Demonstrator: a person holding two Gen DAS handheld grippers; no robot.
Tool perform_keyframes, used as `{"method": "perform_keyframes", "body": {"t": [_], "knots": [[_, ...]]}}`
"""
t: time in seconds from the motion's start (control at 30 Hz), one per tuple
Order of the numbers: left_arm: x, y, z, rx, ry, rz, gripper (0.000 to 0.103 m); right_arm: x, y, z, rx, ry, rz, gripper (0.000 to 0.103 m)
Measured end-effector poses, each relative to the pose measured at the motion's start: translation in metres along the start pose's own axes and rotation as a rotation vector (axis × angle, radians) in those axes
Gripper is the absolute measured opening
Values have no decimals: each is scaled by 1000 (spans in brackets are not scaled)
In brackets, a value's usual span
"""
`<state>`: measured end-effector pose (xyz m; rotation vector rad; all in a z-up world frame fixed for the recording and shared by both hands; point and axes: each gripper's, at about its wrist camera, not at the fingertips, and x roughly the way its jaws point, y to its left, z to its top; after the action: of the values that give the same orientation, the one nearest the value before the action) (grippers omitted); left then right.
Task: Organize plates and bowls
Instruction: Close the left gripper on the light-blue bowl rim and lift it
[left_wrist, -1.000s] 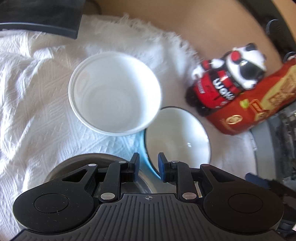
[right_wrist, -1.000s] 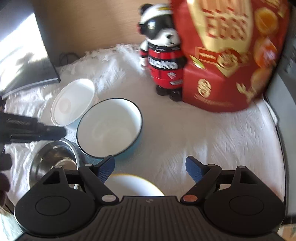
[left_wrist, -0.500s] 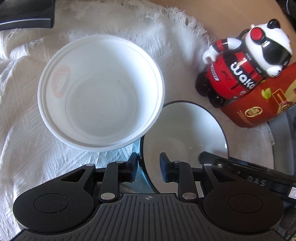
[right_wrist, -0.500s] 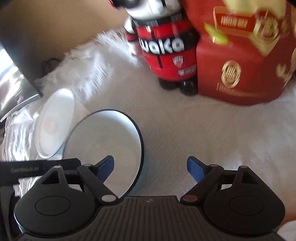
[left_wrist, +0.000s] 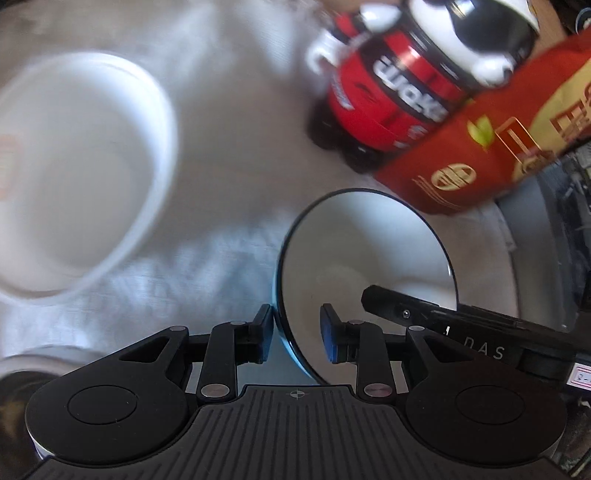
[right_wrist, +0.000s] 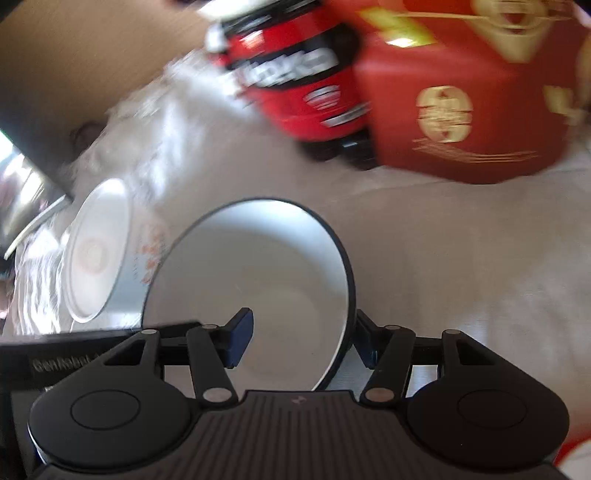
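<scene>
The blue bowl (right_wrist: 258, 280), white inside with a dark rim, sits on the white cloth (right_wrist: 443, 266) in front of the red box (right_wrist: 461, 110) and the toy bear (right_wrist: 295, 81). The left claw (left_wrist: 294, 336) straddles its near-left rim, fingers apart, not pressing. The right claw (right_wrist: 303, 338) is closing astride the opposite rim, still short of clamping; a white bowl (left_wrist: 74, 177) stands beside to the left.

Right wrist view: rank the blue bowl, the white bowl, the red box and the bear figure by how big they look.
1. Red box, cut off by the frame, so only roughly first.
2. Blue bowl, nearest the camera, so it looks larger.
3. Bear figure, partly cropped.
4. White bowl, seen edge-on.
</scene>
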<state>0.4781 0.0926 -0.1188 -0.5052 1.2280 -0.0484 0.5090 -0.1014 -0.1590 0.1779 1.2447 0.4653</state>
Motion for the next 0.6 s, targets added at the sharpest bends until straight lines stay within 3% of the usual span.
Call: {"method": "perform_keyframes", "body": {"t": [0.17,0.27,0.5,0.6], "knots": [[11,-13,7,72,-22,29,27,0,-36,0,77,14,-18,60],[21,-10,12,57,4,17,25,5,-47,2,108,21,-19,74],[5,-12,15,91,-33,31,25,16,-40,5,67,41,-35,85],[-2,-8,16,91,-46,42,25,23,-34,9,21,73,-33,94]]}}
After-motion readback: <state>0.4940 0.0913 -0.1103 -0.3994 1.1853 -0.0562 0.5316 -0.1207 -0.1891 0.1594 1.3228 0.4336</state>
